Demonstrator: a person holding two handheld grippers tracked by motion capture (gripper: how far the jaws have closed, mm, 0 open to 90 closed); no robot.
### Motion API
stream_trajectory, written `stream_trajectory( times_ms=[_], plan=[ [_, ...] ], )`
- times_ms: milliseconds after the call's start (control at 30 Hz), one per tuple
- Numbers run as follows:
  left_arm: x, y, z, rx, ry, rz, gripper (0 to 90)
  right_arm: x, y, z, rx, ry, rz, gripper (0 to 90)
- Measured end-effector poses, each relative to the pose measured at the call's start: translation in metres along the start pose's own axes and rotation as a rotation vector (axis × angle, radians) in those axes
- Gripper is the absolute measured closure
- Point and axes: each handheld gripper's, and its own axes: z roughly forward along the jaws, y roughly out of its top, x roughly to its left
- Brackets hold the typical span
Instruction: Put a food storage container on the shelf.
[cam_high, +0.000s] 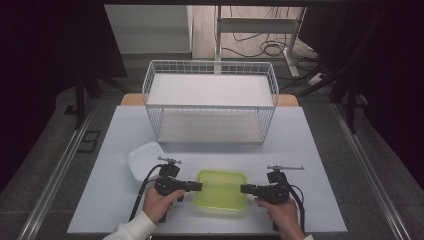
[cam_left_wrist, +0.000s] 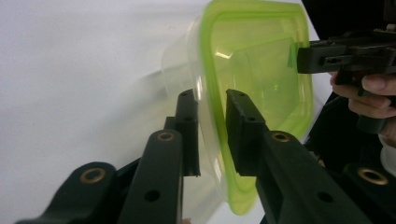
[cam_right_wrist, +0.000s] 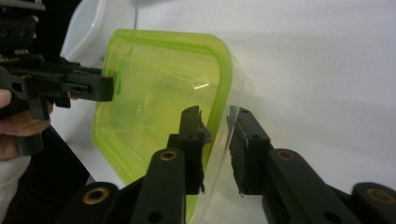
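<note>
Sitting near the front edge of the pale grey table, the translucent lime-green rectangular plastic container is looking light, thin-walled and springy, with smooth, probably slippery sides. The left gripper and right gripper are each straddling an opposite rim, jaws drawn in close around it; the stiffer rim is seeming the safest hold. Whether the pads are actually pressing the wall is hard to tell through the see-through plastic.

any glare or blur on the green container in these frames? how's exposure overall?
High view: table evenly lit, surroundings dark, green container sharp enough. Left gripper view: small glare streak inside the container, its clear wall smeared, tabletop washed out. Right gripper view: bright highlight near the rim, white dish behind is soft.
</note>
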Motion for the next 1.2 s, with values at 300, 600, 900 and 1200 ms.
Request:
stream_trajectory(
  times_ms=[300, 600, 900, 1200],
  plan=[
    [-0.006, -0.003, -0.005, -0.039, 0.011, 0.048, 79.2, 0.005, -0.001, -0.008, -0.041, 0.003, -0.046, 79.3],
    [-0.016, -0.004, -0.014, -0.095, 0.02, 0.106, 79.7, 0.015, 0.0, -0.016, -0.081, -0.001, -0.124, 79.2],
    [-0.028, -0.003, -0.026, -0.157, 0.043, 0.182, 79.8, 0.027, 0.002, -0.024, -0.141, -0.009, -0.21, 79.1],
    [-0.039, 0.0, -0.041, -0.215, 0.075, 0.26, 79.8, 0.04, 0.007, -0.03, -0.182, -0.024, -0.303, 78.9]
  ],
)
